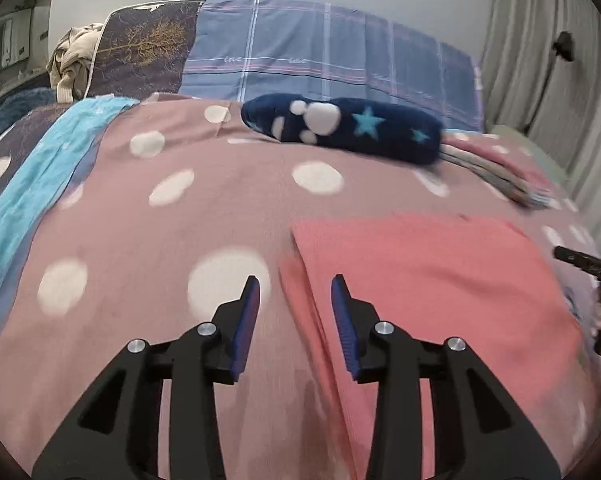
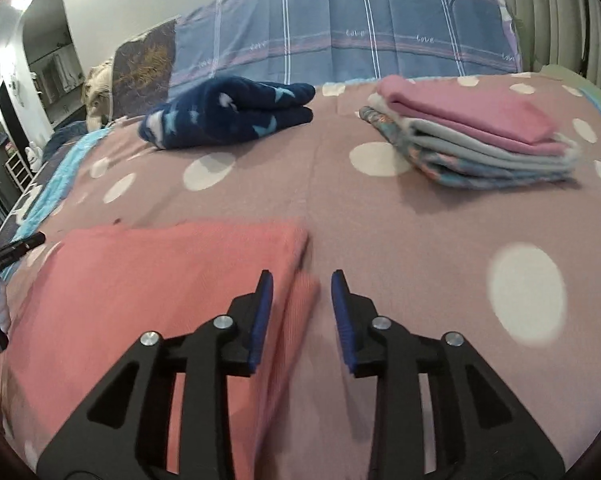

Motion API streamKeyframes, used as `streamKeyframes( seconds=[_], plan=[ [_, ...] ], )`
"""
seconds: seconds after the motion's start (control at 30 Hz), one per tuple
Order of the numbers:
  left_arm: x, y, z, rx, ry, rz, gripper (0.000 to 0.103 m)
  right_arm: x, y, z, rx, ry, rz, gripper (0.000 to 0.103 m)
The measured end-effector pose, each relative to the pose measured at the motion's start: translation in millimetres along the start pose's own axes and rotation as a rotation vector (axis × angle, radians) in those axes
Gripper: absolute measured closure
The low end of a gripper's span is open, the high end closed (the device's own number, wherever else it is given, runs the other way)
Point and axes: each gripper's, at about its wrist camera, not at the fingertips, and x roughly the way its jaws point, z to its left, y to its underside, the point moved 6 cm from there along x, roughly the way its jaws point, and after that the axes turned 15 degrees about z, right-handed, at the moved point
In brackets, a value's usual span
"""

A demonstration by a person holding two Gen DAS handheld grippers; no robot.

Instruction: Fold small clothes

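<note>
Folded ribbed coral cloth [image 1: 432, 280] lies flat on the bed [image 1: 148, 216]; left tool [image 1: 296, 286] and right tool [image 2: 302, 280] are released at its edges.

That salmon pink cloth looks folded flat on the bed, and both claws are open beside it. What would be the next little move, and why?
Probably grip the salmon cloth at its side edges. The left gripper stands open at one folded edge and the right gripper open at the other, neither pinching anything. The cloth already lies flat and folded, and a stack of folded clothes waits further back on the bed, so lifting it there seems the likely aim.
</note>
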Motion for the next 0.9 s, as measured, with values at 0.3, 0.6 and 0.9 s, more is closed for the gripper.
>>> streamKeyframes(
  seconds=[0.3,0.6,0.9],
  plan=[
    [-10,106,-21,-0.04,0.222,0.128,0.065,-33,119,28,0.007,-0.111,0.081,0.064],
    [-33,91,-24,-0.014,0.137,0.096,0.103,-59,150,57,-0.041,-0.113,0.055,0.056],
    [-23,105,-31,-0.024,-0.013,0.141,0.103,-57,162,42,0.033,-0.13,0.05,0.055]
  ],
)
